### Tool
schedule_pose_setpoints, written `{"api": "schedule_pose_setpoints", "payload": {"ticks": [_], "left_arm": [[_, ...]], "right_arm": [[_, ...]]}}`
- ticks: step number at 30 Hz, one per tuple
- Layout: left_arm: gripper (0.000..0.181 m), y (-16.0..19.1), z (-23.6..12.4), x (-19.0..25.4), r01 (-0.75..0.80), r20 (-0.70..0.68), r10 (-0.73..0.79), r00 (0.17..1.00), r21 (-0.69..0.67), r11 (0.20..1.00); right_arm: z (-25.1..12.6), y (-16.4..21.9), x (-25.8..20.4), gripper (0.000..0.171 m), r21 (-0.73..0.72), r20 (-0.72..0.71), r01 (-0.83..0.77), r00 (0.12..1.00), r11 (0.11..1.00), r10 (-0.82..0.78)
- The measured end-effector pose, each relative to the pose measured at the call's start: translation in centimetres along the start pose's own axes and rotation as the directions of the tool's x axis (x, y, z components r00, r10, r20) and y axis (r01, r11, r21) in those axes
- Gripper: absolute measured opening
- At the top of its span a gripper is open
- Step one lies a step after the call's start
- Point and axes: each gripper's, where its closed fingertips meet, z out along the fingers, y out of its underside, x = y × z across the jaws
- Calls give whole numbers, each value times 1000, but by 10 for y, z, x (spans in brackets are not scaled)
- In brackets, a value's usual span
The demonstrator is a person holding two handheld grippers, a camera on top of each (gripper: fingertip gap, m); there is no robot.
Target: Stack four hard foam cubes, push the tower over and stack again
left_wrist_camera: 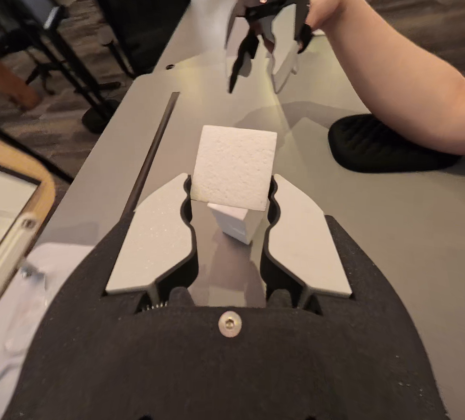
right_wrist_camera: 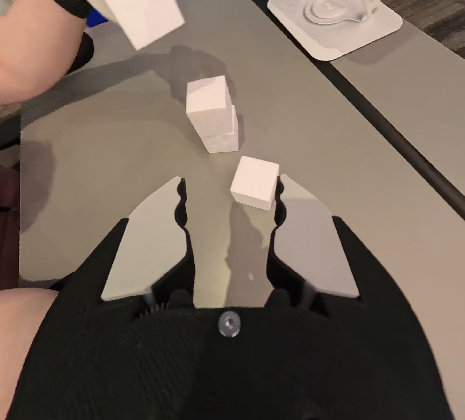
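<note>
The left gripper (left_wrist_camera: 230, 187) has its jaws pinching a white foam cube (left_wrist_camera: 232, 167) by two opposite flat sides, held in the air above the two-cube stack (right_wrist_camera: 212, 116) that stands on the grey bench (right_wrist_camera: 100, 181). The right gripper (right_wrist_camera: 231, 189) has its jaws spread, and a loose cube (right_wrist_camera: 254, 185) lies on the bench just inside its right-hand jaw, apparently touching it, with a wide gap to the other jaw. These cubes look light, stiff and faintly grainy, so a modest squeeze across parallel faces near mid-height should hold; a corner grip would likely twist. Being light, the stack ahead of the right jaws could topple at a slight nudge
</note>
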Motion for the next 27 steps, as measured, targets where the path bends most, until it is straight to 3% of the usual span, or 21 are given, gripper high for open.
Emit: {"api": "schedule_pose_setpoints", "payload": {"ticks": [3,7,17,27], "left_arm": [[58,4,22,3,-94,-118,82,990,-103,990],[58,16,35,-3,-114,-212,68,975,-213,970],[58,42,47,-9,-142,-213,72,974,-334,932],[58,44,51,-6,-166,-232,90,969,-332,929]], "right_arm": [[1,2,1,69,-2,7,2,1000,1000,-2],[7,4,-5,69,-22,48,17,999,1000,-16],[16,11,-1,69,-52,82,-2,997,999,7],[23,21,3,70,-86,103,-31,994,996,39]]}}
